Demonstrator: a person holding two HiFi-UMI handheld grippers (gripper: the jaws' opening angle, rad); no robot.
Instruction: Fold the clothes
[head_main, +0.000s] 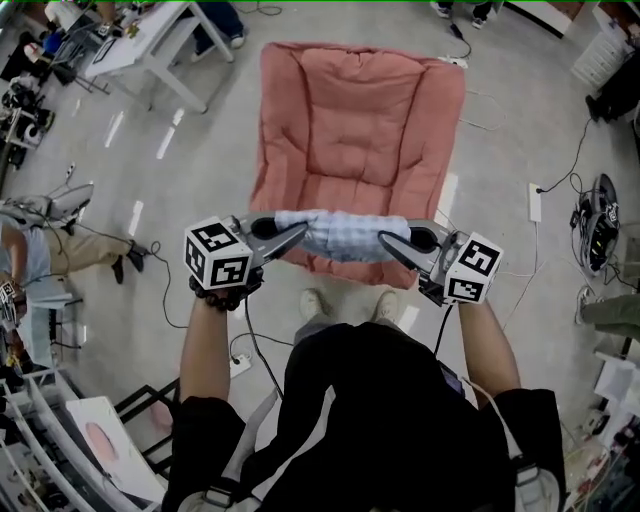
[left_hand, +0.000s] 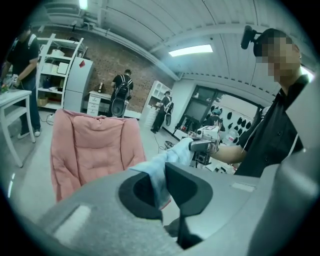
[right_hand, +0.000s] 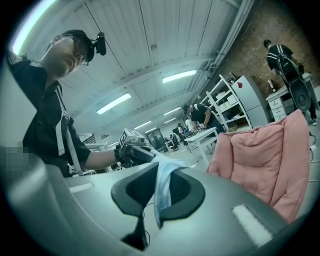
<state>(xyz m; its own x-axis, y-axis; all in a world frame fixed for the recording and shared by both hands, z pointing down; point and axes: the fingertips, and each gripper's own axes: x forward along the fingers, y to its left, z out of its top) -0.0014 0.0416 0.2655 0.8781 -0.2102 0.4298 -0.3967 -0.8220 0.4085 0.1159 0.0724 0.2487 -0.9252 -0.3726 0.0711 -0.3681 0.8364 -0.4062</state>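
**Grey floor, pink cushion ahead: garment strung between both grippers**

Grey concrete floor (head_main: 200, 180) fills the head view, with a large pink cushion (head_main: 355, 130) lying flat on it, just forward of the person's feet.

- Task's thing: a pale blue garment (head_main: 340, 235), held in the air over the near edge of the cushion. It is bunched into a short band; how many layers it has cannot be told from here.
- Left gripper (head_main: 296, 233): jaws closed on the garment's left end. Its own view shows the cloth pinched between the pads, trailing off toward the other gripper.
- Right gripper (head_main: 388, 240): jaws closed on the right end, with cloth hanging out below the pads.
- Key relation: the garment's long axis runs side to side, straight from one pair of jaws to the other. Each hand has one end, so neither is nearer.
- Judgement: the cushion lies forward and below, so any laying down would go that way, with both ends kept level.
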